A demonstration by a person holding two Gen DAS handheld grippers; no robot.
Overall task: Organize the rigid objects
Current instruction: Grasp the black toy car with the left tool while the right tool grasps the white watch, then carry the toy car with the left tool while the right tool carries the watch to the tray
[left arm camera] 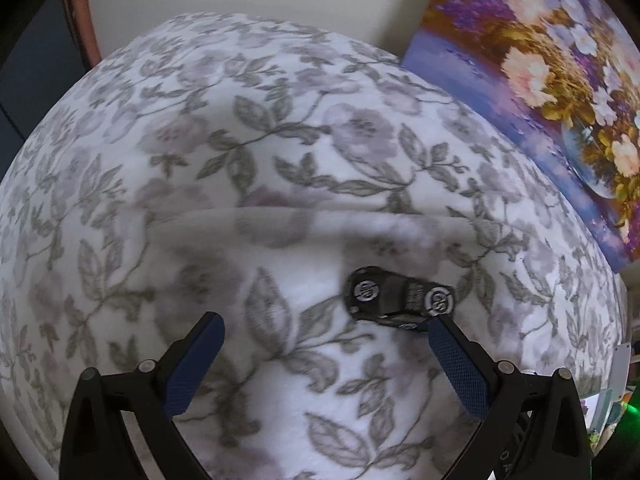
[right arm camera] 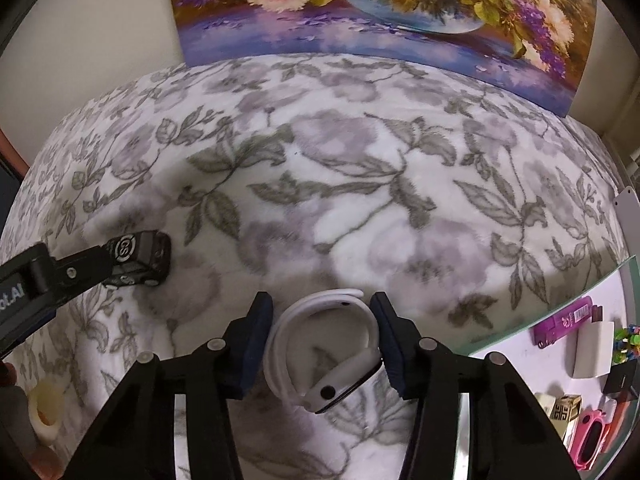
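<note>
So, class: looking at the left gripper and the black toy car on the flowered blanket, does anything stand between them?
Nothing visible does. The left gripper is wide open, and the toy car lies on the blanket right at the tip of one finger, off to the side rather than between the two fingers. Only bare blanket lies between the fingers.

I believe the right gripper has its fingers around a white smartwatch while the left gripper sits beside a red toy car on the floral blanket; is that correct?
Nearly: the toy car is black, not red, as the left wrist view shows. The rest holds: the right gripper has its fingers around the white smartwatch, and the left gripper sits open beside the car on the floral blanket.
</note>
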